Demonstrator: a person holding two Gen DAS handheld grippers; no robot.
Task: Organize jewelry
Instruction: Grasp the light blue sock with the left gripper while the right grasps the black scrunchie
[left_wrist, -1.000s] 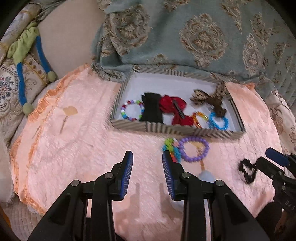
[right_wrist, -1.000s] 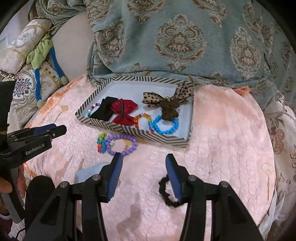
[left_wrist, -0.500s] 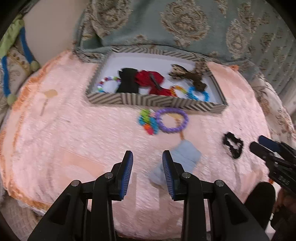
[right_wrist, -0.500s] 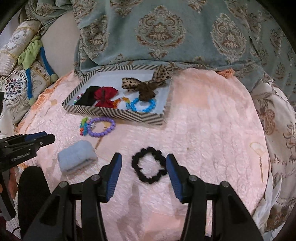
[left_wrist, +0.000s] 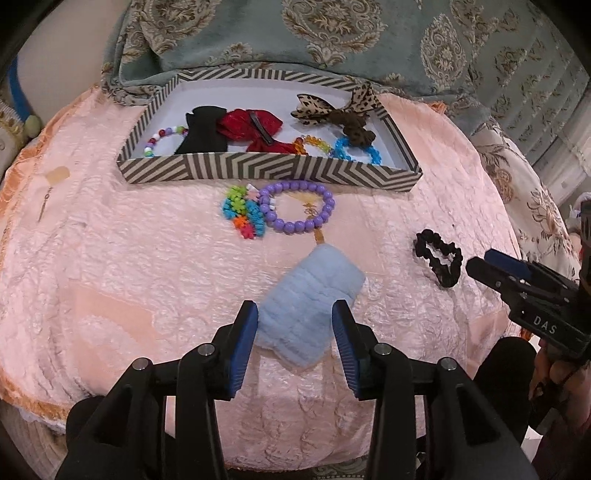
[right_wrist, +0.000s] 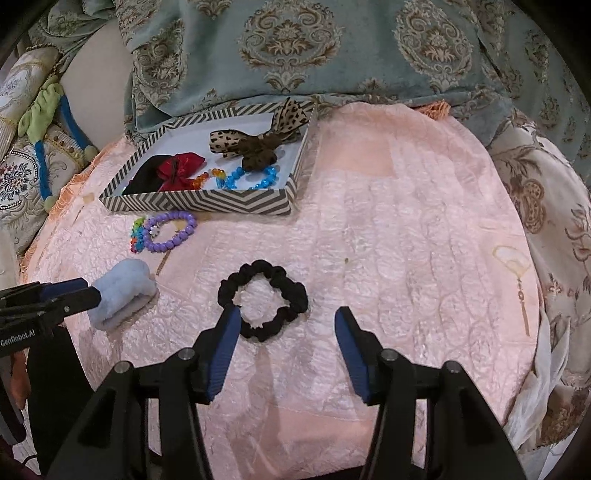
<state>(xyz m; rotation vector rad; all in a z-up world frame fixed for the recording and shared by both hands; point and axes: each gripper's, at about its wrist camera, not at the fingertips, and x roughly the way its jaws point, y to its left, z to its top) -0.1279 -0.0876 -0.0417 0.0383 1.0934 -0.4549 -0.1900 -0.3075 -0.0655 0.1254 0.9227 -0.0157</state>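
While the left gripper opens its jaws astride the blue scrunchie's near end, untouched, the right gripper hangs half-open, empty, over the black scrunchie, left of centre.

A pink quilted cover carries everything; at its far edge sits a striped tray, and just in front of the tray lie a purple bead bracelet and a bunch of small bright clips, touching each other. Nearer lie a pale blue fluffy band and, well apart to its right, a black scrunchie; both rest flat on the cover.
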